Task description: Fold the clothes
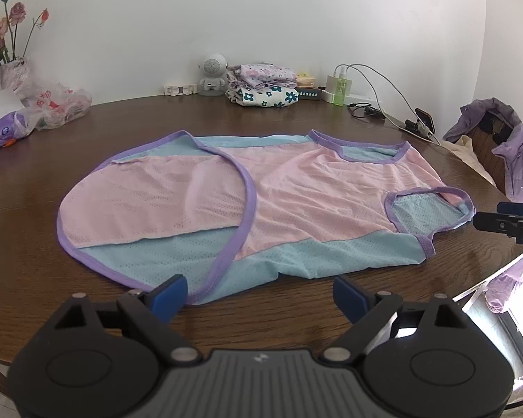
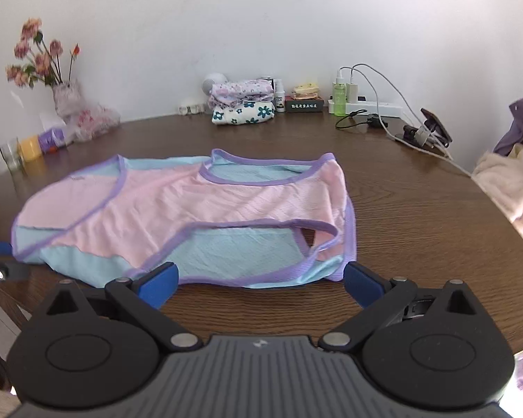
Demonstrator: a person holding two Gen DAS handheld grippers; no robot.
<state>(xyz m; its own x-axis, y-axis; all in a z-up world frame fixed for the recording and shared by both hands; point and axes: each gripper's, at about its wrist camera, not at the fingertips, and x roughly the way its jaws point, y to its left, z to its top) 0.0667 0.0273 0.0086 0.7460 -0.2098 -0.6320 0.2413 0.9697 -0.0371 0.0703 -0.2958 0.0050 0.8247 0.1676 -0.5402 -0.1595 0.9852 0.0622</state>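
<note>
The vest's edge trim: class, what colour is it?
Purple, seen best in the left wrist view on the vest.

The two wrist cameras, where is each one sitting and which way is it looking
Left wrist: on the left gripper, angled down across the wooden table at the hem end of the pink and blue mesh top; its own open blue fingers show, plus the right gripper's tip at the right edge.
Right wrist: on the right gripper, facing the top's armhole end; its own open fingers show, the left gripper's tip at the left edge.
Shared: the top, folded floral clothes, power strip.
</note>
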